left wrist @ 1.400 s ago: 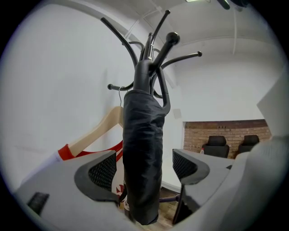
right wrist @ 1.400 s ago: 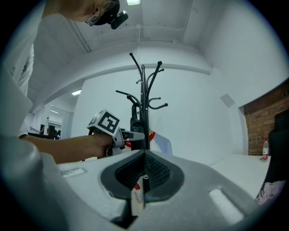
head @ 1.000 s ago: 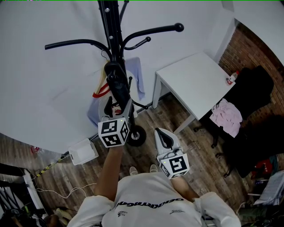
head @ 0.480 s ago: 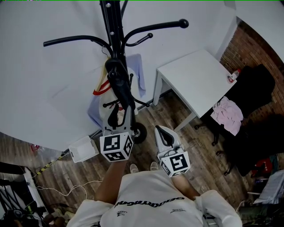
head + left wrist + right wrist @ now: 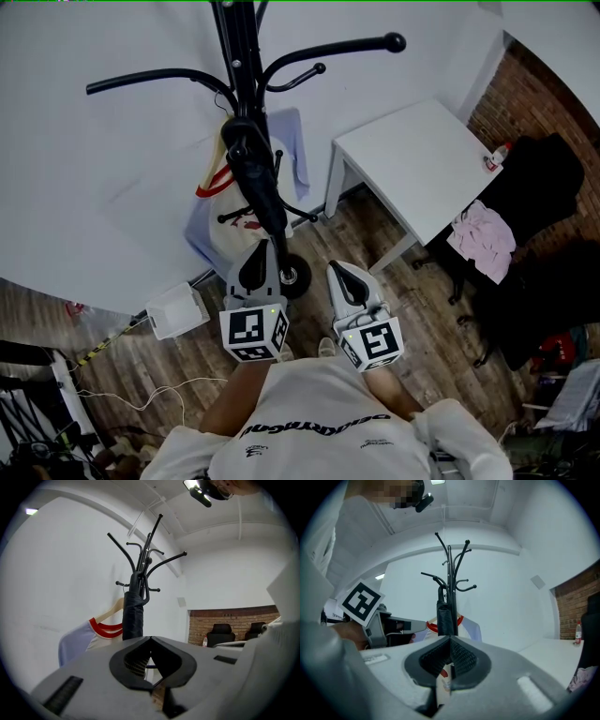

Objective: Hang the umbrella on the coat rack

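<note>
The black coat rack [image 5: 234, 42] stands against the white wall. A folded black umbrella [image 5: 255, 178] hangs from one of its hooks, straight down along the pole. In the left gripper view the umbrella [image 5: 132, 613] hangs free ahead of the jaws, apart from them. My left gripper [image 5: 260, 255] sits below the umbrella's lower end, shut with nothing in it. My right gripper [image 5: 339, 274] is beside it to the right, also shut and empty. From the right gripper view the umbrella [image 5: 446, 613] and rack [image 5: 450, 559] stand straight ahead.
A pale shirt with a red collar [image 5: 291, 155] hangs on the rack behind the umbrella. A white table [image 5: 412, 159] stands to the right, with black chairs [image 5: 534, 187] and a pink cloth [image 5: 480, 239] beyond it. A white box [image 5: 176, 317] and cables lie on the wooden floor at left.
My left gripper drew back from the umbrella toward the person and its jaws closed. The umbrella stayed hanging on the rack. The right gripper kept still.
</note>
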Motion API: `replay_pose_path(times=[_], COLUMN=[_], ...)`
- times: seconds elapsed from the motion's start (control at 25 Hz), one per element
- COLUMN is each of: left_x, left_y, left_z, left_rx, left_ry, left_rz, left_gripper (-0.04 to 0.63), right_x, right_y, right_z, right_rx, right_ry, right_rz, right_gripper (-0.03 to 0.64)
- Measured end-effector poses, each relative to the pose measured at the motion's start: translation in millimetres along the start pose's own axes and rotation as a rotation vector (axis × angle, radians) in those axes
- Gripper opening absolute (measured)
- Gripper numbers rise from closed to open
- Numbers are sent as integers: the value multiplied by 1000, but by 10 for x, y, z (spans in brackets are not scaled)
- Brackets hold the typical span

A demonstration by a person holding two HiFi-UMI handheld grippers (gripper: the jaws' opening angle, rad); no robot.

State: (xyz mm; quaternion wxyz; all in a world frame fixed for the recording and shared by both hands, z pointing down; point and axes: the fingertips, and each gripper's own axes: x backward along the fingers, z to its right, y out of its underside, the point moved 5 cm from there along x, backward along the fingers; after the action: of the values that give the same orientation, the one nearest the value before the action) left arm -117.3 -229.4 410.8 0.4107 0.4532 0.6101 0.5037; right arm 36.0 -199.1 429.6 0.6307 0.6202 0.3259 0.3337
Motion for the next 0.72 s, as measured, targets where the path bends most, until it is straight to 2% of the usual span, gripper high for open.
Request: replay_pose_path(times=[0.32, 0.72], left_x=[86, 165], left_y=[123, 260], left_z=[73, 210], left_rx=[-8, -24], left_ry=[3, 44], left_rz=[-5, -1], left_gripper=[-3, -3], right_x=[-54, -84], right_y=[25, 64], right_z=[-3, 3], right_rx=[-6, -14], right_ry=[-11, -14], right_rz=[-2, -13], right_gripper=[-2, -2])
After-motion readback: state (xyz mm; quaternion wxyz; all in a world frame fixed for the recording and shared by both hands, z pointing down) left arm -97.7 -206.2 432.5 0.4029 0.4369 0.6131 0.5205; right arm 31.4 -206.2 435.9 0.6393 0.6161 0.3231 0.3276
